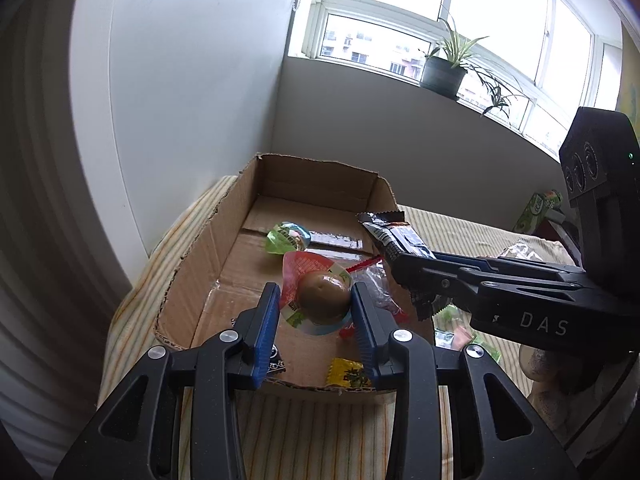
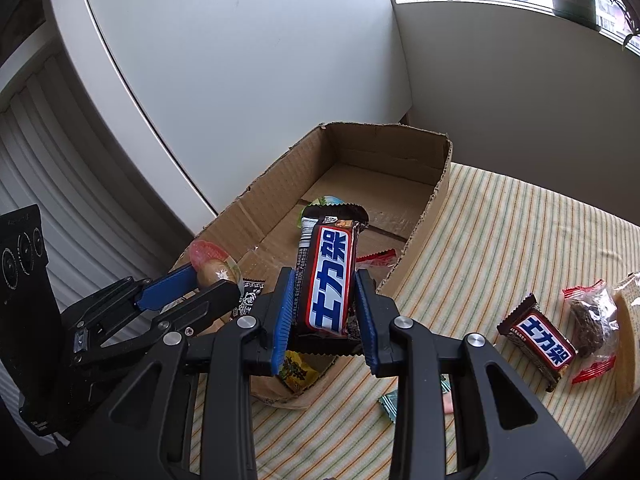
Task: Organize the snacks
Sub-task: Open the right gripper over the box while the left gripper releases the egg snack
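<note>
My left gripper (image 1: 316, 300) is shut on a jelly cup (image 1: 322, 294) with a brown centre and a red-and-green lid, and holds it above the near end of the open cardboard box (image 1: 200, 276). It also shows in the right wrist view (image 2: 214, 272). My right gripper (image 2: 322, 312) is shut on a brown Snickers bar (image 2: 328, 276) and holds it over the box's near right corner (image 2: 436, 200). In the left wrist view the bar (image 1: 394, 236) sticks up from the right gripper (image 1: 416, 276).
Inside the box lie a green jelly cup (image 1: 288, 236), a red-edged clear packet (image 1: 376, 280) and a yellow candy (image 1: 346, 374). On the striped cloth (image 2: 500, 232) to the right lie a second Snickers bar (image 2: 538, 344), a wrapped dark cake (image 2: 590, 316), a wafer (image 2: 628, 340) and small candies.
</note>
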Tool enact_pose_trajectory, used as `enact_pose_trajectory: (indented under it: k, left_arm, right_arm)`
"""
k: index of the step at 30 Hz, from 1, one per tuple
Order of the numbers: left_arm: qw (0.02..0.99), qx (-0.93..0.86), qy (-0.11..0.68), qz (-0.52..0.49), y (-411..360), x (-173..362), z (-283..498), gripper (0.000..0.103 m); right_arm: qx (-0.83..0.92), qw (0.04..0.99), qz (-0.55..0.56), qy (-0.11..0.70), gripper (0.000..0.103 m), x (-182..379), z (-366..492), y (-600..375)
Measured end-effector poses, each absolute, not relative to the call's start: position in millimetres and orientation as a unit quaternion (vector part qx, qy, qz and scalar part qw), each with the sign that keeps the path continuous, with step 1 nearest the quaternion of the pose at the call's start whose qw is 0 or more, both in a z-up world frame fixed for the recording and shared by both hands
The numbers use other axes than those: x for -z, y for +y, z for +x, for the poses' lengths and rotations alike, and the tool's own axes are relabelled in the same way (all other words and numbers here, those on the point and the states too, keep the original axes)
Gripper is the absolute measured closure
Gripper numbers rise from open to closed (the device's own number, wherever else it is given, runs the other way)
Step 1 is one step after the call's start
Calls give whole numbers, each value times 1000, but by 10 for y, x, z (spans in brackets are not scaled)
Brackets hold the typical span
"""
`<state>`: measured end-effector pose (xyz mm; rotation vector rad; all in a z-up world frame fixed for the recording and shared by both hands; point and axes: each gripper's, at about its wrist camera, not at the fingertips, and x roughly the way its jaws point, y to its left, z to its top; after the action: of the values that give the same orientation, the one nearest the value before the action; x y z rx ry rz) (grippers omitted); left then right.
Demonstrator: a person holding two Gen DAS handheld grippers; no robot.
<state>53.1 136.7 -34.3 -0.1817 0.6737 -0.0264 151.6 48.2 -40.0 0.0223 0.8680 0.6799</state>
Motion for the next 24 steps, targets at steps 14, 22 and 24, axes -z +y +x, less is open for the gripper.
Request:
enact_pose_trajectory:
  k: [14, 22, 24]
  left_arm:
    - [940, 2, 329, -87, 1381, 340, 520, 54]
    - [941, 11, 326, -84, 1264, 305, 526, 54]
    - [942, 14, 326, -80, 1213, 295, 527, 54]
  right_arm:
    - [-312, 864, 24, 395, 49, 316, 1526, 325]
    - [-296, 871, 20, 392, 49, 270, 1469, 62]
    - [-289, 873, 21, 392, 49, 254, 1458, -42]
